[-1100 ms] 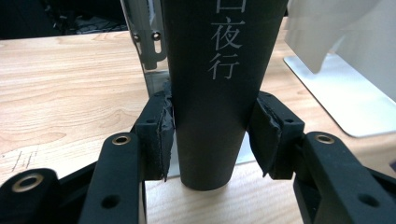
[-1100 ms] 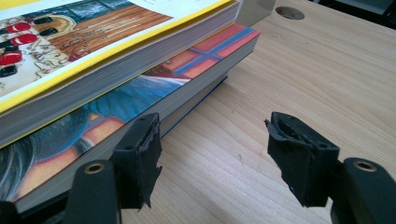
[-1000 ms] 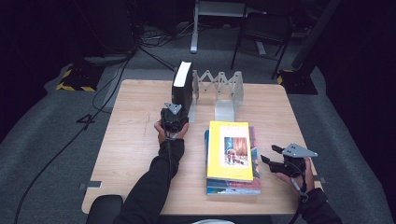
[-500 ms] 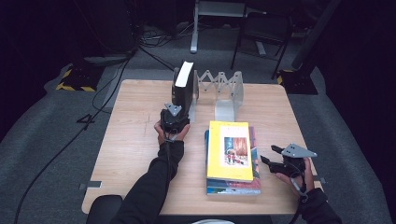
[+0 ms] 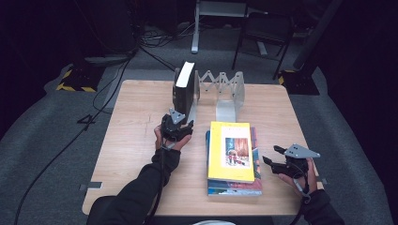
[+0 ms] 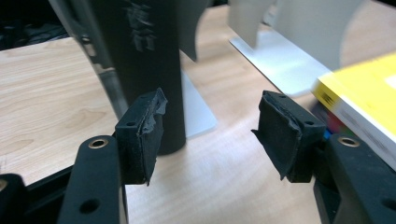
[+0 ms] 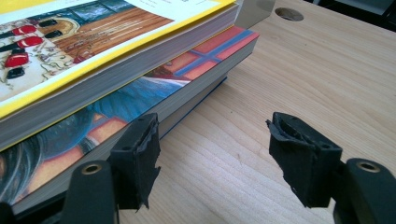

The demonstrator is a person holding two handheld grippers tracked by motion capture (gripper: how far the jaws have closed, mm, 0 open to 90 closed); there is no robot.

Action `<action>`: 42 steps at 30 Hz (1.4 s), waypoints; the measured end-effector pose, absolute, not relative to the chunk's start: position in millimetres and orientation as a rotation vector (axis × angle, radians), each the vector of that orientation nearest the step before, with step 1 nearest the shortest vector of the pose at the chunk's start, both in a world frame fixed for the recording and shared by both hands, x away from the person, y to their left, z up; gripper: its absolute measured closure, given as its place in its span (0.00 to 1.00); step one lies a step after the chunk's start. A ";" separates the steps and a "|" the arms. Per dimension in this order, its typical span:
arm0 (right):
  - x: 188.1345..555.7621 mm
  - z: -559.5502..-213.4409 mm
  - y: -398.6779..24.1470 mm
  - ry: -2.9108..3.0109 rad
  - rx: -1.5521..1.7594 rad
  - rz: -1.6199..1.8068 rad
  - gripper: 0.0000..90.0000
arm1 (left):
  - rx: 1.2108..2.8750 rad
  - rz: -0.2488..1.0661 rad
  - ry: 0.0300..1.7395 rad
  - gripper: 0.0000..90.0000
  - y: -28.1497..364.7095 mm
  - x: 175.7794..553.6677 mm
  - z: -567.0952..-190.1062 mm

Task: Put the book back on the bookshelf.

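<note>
A black book stands upright at the left end of a grey metal accordion book rack. My left gripper sits just in front of it, open; its jaws have just been opening and nothing lies between them. In the left gripper view the black book stands behind the left pad, apart from my left gripper. A yellow book tops a flat stack of books. My right gripper rests to the right of the stack, open. In the right gripper view my right gripper holds nothing beside the yellow book.
The wooden table has bare room on its left half and along the right edge. A round hole is in the tabletop beyond the stack. Chair legs and cables lie on the dark floor behind the table.
My left gripper has drawn back a little from the black book toward the person, and its jaws stand wider. The right gripper and the stack have not moved.
</note>
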State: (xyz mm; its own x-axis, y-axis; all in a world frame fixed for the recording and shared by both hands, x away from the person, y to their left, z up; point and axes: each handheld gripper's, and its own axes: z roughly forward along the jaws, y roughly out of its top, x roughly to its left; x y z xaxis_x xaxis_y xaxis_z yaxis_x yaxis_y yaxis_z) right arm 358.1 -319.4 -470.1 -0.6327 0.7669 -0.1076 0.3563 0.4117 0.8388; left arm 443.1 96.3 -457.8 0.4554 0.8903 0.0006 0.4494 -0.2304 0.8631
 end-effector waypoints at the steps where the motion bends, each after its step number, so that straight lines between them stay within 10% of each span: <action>1: 358.1 -470.1 -319.4 2.189 0.953 1.130 0.38 | 1.851 0.650 1.132 0.45 96.3 443.1 -457.8; 22: 340.5 -460.3 -311.7 2.195 0.869 1.166 0.38 | 2.079 0.583 0.813 0.41 125.3 400.4 -459.8; 42: 317.7 -439.6 -299.6 2.350 0.822 1.276 0.38 | 2.391 0.258 0.444 0.30 119.5 352.7 -494.1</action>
